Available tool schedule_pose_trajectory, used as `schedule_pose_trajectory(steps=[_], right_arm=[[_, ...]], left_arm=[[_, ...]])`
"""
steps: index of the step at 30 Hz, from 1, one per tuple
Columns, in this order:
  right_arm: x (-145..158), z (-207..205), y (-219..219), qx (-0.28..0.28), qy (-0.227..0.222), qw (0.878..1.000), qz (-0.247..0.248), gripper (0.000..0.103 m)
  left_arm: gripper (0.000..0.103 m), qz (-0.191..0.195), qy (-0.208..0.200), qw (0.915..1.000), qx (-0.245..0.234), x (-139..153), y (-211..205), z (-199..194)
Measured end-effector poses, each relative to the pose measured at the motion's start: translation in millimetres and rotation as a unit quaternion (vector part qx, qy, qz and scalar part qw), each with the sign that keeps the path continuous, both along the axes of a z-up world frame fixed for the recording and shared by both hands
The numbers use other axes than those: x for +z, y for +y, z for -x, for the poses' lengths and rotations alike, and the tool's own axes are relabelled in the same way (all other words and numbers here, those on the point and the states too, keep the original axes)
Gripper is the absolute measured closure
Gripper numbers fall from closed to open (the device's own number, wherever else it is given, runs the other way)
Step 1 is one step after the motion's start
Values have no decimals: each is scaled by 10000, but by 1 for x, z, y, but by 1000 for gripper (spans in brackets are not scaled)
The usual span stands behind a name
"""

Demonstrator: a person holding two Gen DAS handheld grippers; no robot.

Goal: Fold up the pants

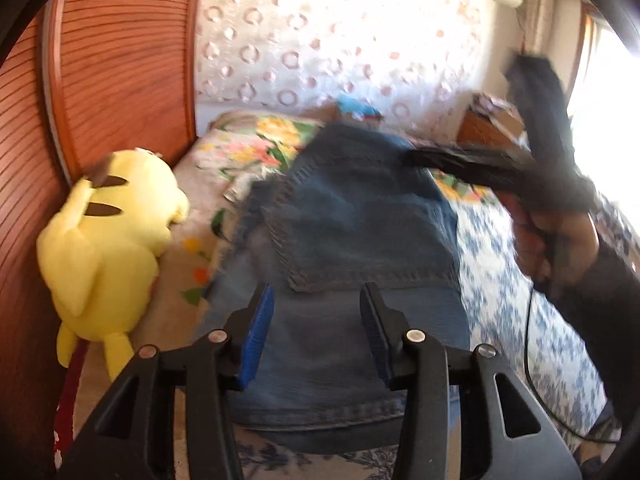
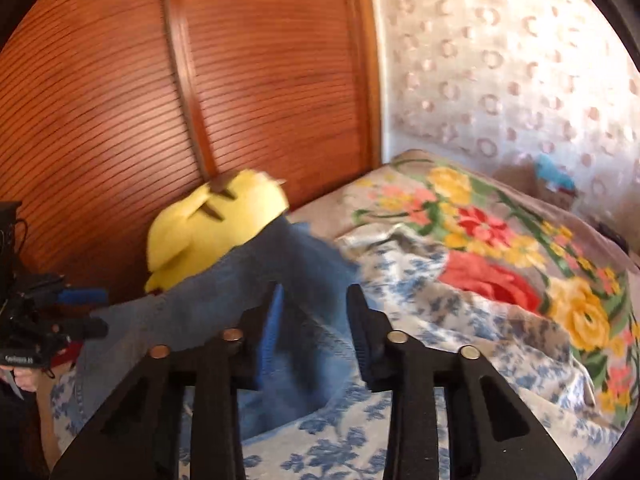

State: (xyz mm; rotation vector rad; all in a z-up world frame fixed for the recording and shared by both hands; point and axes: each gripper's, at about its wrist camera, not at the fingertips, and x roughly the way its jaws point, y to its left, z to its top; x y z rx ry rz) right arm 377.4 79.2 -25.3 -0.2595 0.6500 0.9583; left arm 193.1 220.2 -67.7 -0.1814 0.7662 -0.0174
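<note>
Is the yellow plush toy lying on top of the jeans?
No, the yellow plush toy sits beside the jeans, against the wooden door.

- The slatted wooden door closes off the bed's far side, and the yellow plush toy leans against it, blocking that edge.
- The folded jeans fill the middle of the bed.
- The blue-and-white floral sheet and the flowered blanket beyond lie flat and bare, giving open passage.
- The patterned wall ends the reach behind.
</note>
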Motion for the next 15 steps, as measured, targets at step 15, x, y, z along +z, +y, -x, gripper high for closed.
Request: schedule_pose_trajectory(steps=[15], right_arm=[[-54, -43, 32, -185, 507, 9979, 354, 73]], left_arm=[[59, -108, 269, 9995, 154, -31, -2, -4]])
